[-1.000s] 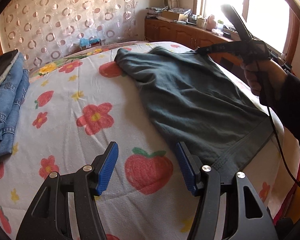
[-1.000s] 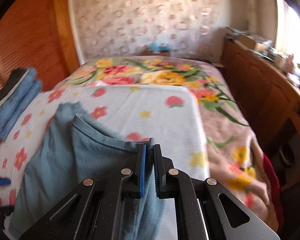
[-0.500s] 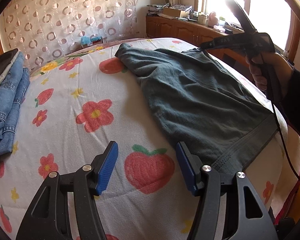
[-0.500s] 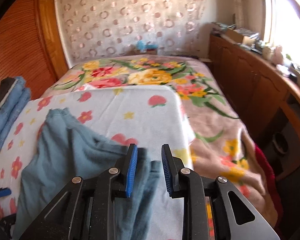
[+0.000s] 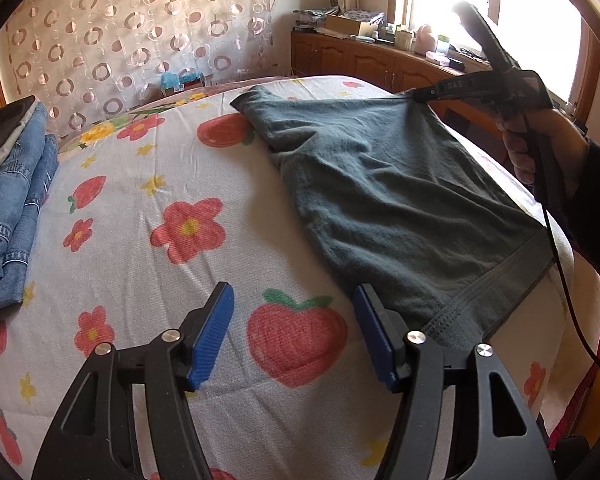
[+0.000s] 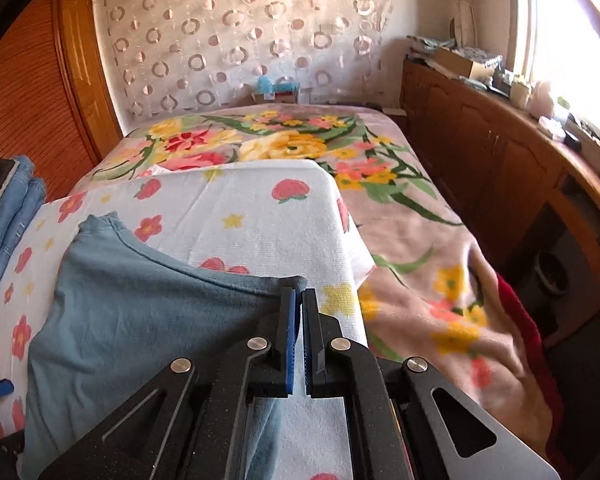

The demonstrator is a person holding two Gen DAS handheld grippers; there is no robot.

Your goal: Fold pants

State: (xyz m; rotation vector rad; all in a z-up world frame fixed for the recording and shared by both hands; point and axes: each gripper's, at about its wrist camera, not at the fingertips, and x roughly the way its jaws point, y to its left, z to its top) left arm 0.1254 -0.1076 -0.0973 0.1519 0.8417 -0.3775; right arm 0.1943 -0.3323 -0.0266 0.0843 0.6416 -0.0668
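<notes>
Dark grey-green pants (image 5: pixel 400 200) lie spread on the white flower-and-fruit sheet (image 5: pixel 160 264), waistband near me. My left gripper (image 5: pixel 294 308) hovers low over the sheet beside the waistband, jaws opening, nothing between them; its right finger is next to the waistband's left end. My right gripper (image 6: pixel 299 296) is shut on the pants' (image 6: pixel 140 312) far right corner. In the left wrist view the right gripper (image 5: pixel 420 95), held by a hand (image 5: pixel 540 148), lifts that corner slightly, so the edge runs taut.
Folded blue jeans (image 5: pixel 8 208) are stacked at the sheet's left edge. A floral blanket (image 6: pixel 420 240) covers the bed beyond and right of the sheet. Wooden cabinets (image 6: pixel 500 168) with clutter on top line the right wall under the window.
My right gripper opened briefly over the pants' corner, then shut on it again a little farther along. My left gripper stayed where it was.
</notes>
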